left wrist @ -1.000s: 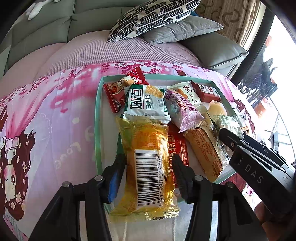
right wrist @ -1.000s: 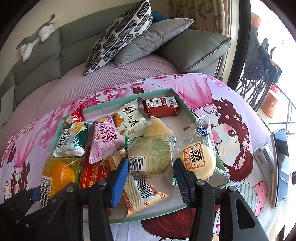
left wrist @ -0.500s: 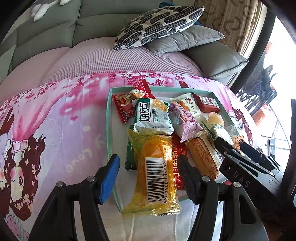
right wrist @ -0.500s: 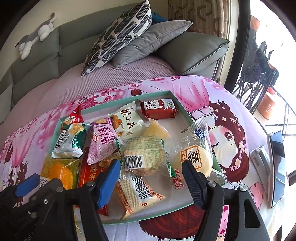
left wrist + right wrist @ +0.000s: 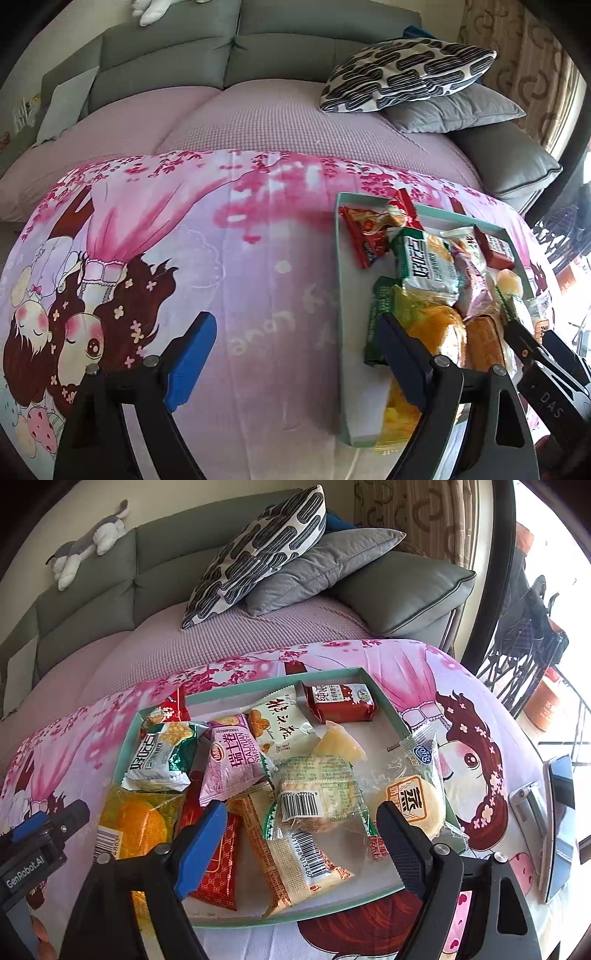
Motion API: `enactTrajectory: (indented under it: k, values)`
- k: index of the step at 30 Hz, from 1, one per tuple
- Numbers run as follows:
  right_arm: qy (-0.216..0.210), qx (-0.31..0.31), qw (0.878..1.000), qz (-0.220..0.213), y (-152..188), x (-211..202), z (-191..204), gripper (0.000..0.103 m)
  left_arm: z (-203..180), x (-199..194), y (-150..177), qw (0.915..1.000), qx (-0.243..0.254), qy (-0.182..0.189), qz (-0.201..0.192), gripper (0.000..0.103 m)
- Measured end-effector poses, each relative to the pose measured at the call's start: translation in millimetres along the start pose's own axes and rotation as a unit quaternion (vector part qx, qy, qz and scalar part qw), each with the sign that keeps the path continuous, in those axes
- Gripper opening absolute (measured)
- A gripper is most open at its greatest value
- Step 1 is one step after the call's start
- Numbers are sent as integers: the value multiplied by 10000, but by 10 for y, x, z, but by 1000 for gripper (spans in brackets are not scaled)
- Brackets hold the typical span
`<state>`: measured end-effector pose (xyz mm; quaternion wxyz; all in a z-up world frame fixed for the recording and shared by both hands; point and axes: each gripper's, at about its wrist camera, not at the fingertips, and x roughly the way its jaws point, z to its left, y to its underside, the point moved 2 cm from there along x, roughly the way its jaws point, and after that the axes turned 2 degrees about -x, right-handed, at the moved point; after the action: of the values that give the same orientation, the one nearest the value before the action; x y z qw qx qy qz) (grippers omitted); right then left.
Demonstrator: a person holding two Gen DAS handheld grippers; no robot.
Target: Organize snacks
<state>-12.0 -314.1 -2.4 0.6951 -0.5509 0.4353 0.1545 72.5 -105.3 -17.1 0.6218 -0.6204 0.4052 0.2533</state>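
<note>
A teal-rimmed tray (image 5: 280, 679) on the cartoon-print cloth holds several wrapped snacks. My right gripper (image 5: 301, 845) hovers over its near edge, jaws opening. A round cake packet with a barcode (image 5: 317, 794) and a long biscuit packet (image 5: 295, 860) lie between the fingers, untouched by the pads. The orange-yellow packet (image 5: 136, 823) lies at the tray's near left corner. My left gripper (image 5: 295, 354) is left of the tray (image 5: 340, 258) over bare cloth, jaws opening with nothing between them. Its right finger (image 5: 402, 365) covers part of the orange-yellow packet (image 5: 439, 332).
A dark phone or tablet (image 5: 561, 823) lies on the cloth right of the tray. Behind the table stands a grey sofa with a patterned pillow (image 5: 258, 554), a grey pillow (image 5: 325, 561) and a plush toy (image 5: 88, 539). The pink cloth (image 5: 184, 240) spreads to the left.
My left gripper let go of the orange-yellow packet, opened and swung left off the tray. My right gripper opened away from the round cake packet and stayed in place.
</note>
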Motion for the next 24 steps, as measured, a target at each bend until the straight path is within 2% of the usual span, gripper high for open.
enactTrajectory:
  k: [4, 7, 8, 9, 16, 24]
  values:
    - [-21, -75, 10000, -14, 3, 5, 42, 88, 87, 43, -3, 9998, -54, -196, -36, 91]
    - [-21, -105, 9999, -49, 3, 2, 58, 100, 93, 52, 4, 9995, -25, -290, -74, 92]
    - [-22, -109, 9999, -64, 2, 1, 59, 103, 87, 53, 6, 9995, -21, -300, -94, 96]
    - [-21, -117, 9999, -80, 2, -2, 61, 103, 87, 59, 8, 9995, -25, -306, -109, 101]
    - [-21, -191, 9998, -78, 8, -1, 78, 103, 62, 85, 7, 9997, -4, -234, -63, 101]
    - [-58, -320, 9994, -79, 36, -58, 141, 103, 78, -4, 30, 9976, 52, -686, -102, 101]
